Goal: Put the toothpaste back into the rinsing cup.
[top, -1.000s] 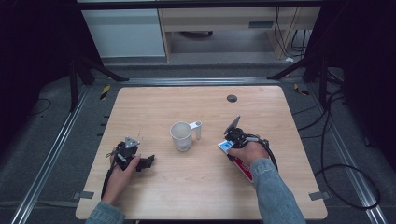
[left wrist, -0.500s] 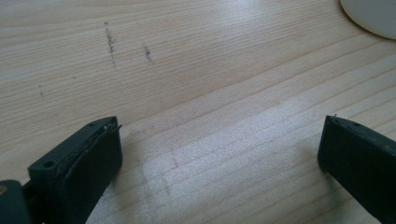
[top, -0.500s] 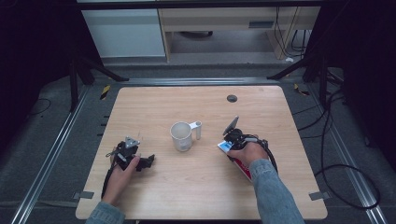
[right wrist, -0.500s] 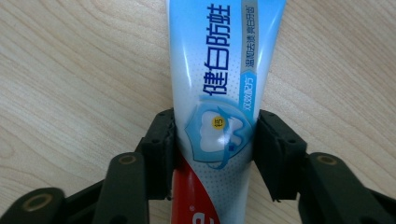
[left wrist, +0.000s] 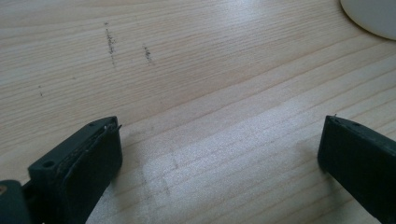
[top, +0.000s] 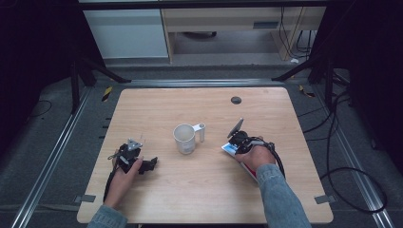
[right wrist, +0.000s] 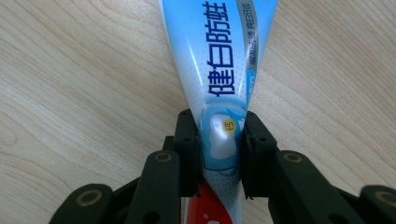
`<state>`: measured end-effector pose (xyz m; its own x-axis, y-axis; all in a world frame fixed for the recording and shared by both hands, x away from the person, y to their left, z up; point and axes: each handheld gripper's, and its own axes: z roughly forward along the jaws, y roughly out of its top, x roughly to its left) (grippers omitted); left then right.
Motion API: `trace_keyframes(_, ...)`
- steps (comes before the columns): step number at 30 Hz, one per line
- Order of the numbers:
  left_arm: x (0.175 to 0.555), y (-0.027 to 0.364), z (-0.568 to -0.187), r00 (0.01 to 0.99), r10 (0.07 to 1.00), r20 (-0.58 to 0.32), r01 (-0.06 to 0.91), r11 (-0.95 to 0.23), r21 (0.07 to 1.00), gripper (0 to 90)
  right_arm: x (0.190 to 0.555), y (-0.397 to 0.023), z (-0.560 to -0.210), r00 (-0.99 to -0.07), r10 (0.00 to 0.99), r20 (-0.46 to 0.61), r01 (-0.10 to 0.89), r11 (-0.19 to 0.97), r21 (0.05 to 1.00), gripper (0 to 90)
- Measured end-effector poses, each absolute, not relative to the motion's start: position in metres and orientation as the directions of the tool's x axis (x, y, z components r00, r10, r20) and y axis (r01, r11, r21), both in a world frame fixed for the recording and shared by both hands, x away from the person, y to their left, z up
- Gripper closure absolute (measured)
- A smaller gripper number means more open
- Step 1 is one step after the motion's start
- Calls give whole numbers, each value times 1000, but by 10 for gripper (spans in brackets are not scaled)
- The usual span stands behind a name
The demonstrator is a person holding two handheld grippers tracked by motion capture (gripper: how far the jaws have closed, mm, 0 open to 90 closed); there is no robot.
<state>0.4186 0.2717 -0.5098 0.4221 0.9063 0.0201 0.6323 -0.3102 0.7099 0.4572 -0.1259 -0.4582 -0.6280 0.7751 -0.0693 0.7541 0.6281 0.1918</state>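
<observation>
A light wooden desk (top: 204, 190) stands on grey flooring, with a pale cabinet (top: 124, 28) and open shelving beyond its far edge and dark cables trailing at the right. A small dark round hole (top: 236, 100) sits near the far right of the desk.

At the near left, the left gripper (top: 151, 164) rests low over the wood in the person's hand, its fingers (left wrist: 79, 158) spread wide apart with only bare grain between them.

In the middle stands a white mug (top: 185, 138), upright, its handle pointing right.

Just right of the mug, well apart from it, the right gripper (top: 235, 137) has its fingers (right wrist: 187, 140) clamped on a blue-and-white toothpaste tube (right wrist: 224, 70), which lies between them and reaches out over the desk.
</observation>
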Motion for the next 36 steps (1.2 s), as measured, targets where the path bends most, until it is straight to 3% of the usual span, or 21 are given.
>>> trace_keyframes(23, 419, 272, -510, 422, 906, 20, 632, -310, 710, 0, 448, -132, -434, -620, 781, -74, 766, 623, 160, 738)
trace_keyframes(36, 419, 272, -510, 422, 906, 20, 632, -310, 710, 0, 444, -149, -413, -592, 804, -63, 768, 586, 257, 737)
